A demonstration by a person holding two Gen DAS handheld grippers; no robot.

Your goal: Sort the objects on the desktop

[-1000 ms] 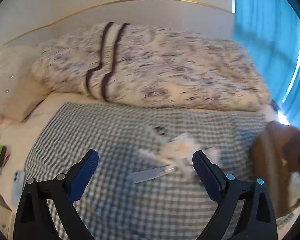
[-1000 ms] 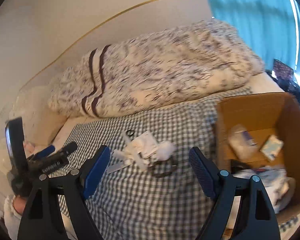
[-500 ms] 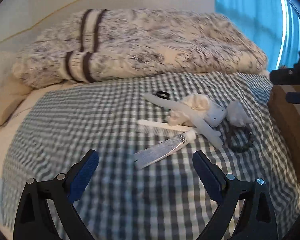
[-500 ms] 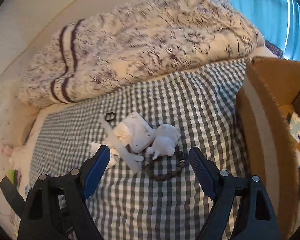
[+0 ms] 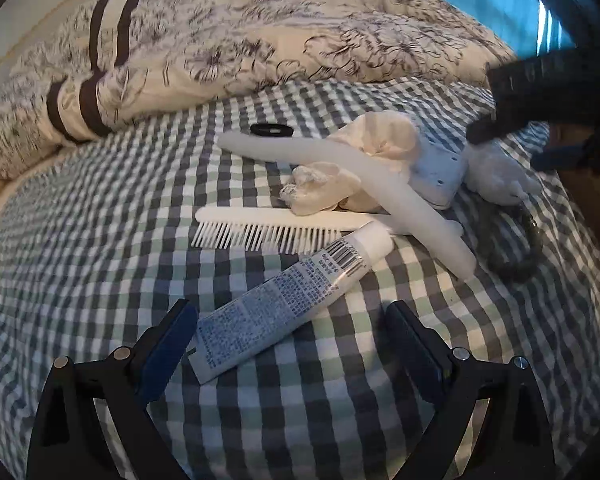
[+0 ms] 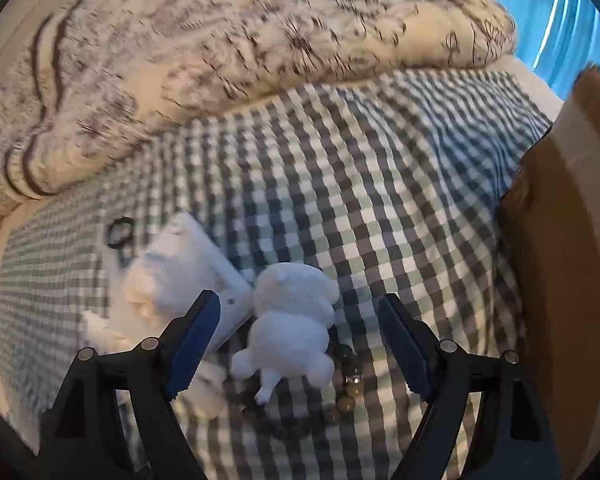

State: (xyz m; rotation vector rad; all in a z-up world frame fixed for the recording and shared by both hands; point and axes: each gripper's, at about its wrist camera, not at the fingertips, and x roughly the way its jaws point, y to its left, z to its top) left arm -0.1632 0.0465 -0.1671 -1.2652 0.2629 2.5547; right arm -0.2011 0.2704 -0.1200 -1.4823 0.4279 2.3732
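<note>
Two grippers are held low over a green-and-white checked sheet (image 5: 100, 240), each with its jaws spread wide and nothing gripped. Between the fingers of the left gripper (image 5: 292, 344) the crimped end of a printed tube (image 5: 288, 300) is seen, its white cap pointing toward a white comb (image 5: 268, 228). Across the comb's far end a long white plastic piece (image 5: 340, 172) is laid, with crumpled cream cloth (image 5: 384, 140) and a white perforated case (image 5: 440, 176) beside it; a black ring (image 5: 271, 130) lies just beyond. Between the fingers of the right gripper (image 6: 300, 340) a white plush animal (image 6: 292, 332) is framed, resting against the case and partly over a beaded bracelet (image 6: 348, 380). A cardboard box (image 6: 572, 240) is seen at the right edge, and a floral duvet (image 6: 240, 40) is bunched behind the sheet.
</note>
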